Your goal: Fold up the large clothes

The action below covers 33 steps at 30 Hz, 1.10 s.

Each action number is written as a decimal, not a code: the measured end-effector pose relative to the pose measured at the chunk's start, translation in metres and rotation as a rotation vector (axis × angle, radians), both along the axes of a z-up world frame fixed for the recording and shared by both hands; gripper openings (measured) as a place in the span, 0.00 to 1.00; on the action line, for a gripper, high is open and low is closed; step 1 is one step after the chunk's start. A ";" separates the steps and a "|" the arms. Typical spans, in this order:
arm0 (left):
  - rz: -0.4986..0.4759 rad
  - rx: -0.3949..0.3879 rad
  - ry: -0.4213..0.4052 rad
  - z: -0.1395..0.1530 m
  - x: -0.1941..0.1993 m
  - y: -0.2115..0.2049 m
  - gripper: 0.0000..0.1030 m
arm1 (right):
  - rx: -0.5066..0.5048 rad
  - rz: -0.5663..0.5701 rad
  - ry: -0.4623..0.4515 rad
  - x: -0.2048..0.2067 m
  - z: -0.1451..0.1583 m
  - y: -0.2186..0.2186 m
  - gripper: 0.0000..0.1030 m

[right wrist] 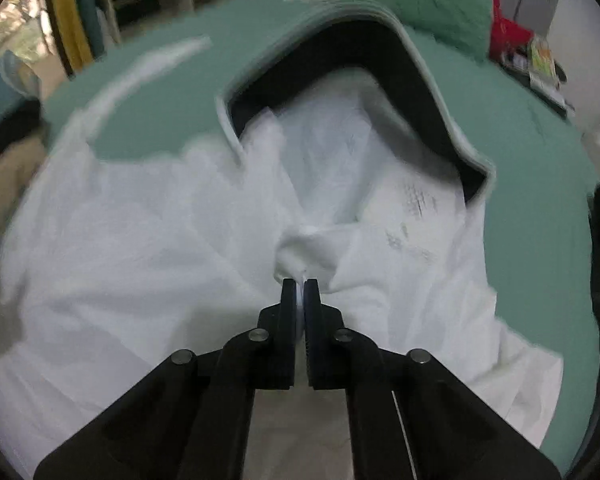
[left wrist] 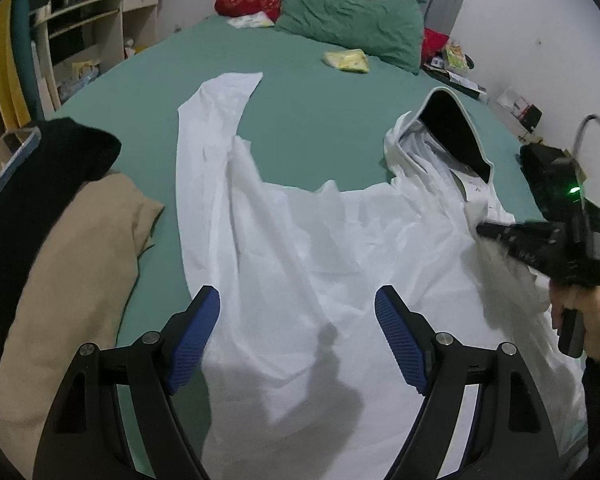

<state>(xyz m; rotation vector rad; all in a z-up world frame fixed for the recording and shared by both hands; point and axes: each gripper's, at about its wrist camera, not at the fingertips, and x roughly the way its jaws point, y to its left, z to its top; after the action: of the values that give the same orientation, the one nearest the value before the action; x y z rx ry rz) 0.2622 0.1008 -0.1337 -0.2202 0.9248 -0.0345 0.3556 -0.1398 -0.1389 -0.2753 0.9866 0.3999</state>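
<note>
A white garment [left wrist: 300, 248] lies spread and rumpled across a green bed [left wrist: 320, 120], one long sleeve [left wrist: 212, 128] reaching toward 11 o'clock in the left wrist view and its dark-lined collar [left wrist: 456, 136] standing up at about 1 o'clock. The right hand-held gripper [right wrist: 300, 282] is clenched on a pinch of the white cloth just below the collar, the fabric bunching into a small peak between its fingers, a hold that looks meant to lift or drag that side over for a fold. The left hand-held gripper [left wrist: 298, 308] hovers released above the lower body of the garment, its blue pads [left wrist: 198, 336] well apart with nothing between them, apparently ready to take a second hold. A tan cloth [left wrist: 72, 272] with a black cloth [left wrist: 44, 176] on top sits at 9 o'clock, close beside the sleeve, so room is tight on that side. Open bed lies toward 12 o'clock, between the garment and a green pillow [left wrist: 352, 24], with a small yellow packet [left wrist: 348, 60] near the pillow. The right wrist view is blurred, so finer creases cannot be read.
</note>
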 end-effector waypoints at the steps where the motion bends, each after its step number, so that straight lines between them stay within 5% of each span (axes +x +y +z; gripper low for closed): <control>1: 0.012 -0.007 -0.003 0.000 0.001 0.005 0.81 | 0.030 0.036 -0.048 -0.007 0.016 0.008 0.04; 4: 0.057 -0.015 -0.016 0.001 0.006 0.019 0.81 | 0.100 0.204 -0.162 -0.034 0.053 0.040 0.04; 8: 0.096 0.034 -0.025 0.001 0.024 0.034 0.81 | 0.207 0.393 -0.107 -0.051 0.044 0.075 0.07; 10: 0.100 0.079 -0.061 0.004 0.039 0.040 0.81 | 0.217 0.419 -0.005 -0.053 0.027 0.081 0.23; 12: 0.117 0.122 -0.064 0.003 0.060 0.047 0.81 | 0.248 0.447 0.010 -0.066 0.021 0.078 0.78; 13: 0.124 0.143 -0.066 0.001 0.075 0.051 0.81 | 0.266 0.452 0.004 -0.074 0.024 0.071 0.83; 18: 0.125 0.138 0.011 -0.029 0.133 0.067 0.75 | 0.258 0.348 0.003 -0.091 0.035 0.021 0.84; 19: 0.110 0.136 0.047 -0.039 0.142 0.069 0.64 | 0.251 0.316 0.009 -0.095 0.038 0.002 0.84; 20: 0.078 0.113 0.086 -0.050 0.148 0.069 0.25 | 0.245 0.297 0.010 -0.100 0.038 -0.013 0.84; 22: 0.058 0.140 0.049 -0.046 0.142 0.063 0.07 | 0.221 0.249 0.010 -0.108 0.040 -0.040 0.84; 28: -0.007 0.049 0.051 -0.019 0.077 0.033 0.06 | 0.182 0.125 0.030 -0.131 0.029 -0.092 0.84; 31: -0.064 0.040 0.124 -0.010 0.039 0.007 0.07 | 0.208 0.101 0.027 -0.143 0.029 -0.109 0.84; 33: -0.092 0.029 0.171 -0.003 0.029 -0.002 0.27 | 0.216 0.094 0.017 -0.147 0.027 -0.107 0.84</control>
<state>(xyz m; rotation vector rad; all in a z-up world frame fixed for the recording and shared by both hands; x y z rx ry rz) 0.2907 0.0990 -0.1371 -0.1551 1.1046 -0.0882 0.2085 -0.2471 -0.1116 -0.1232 0.9406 0.5914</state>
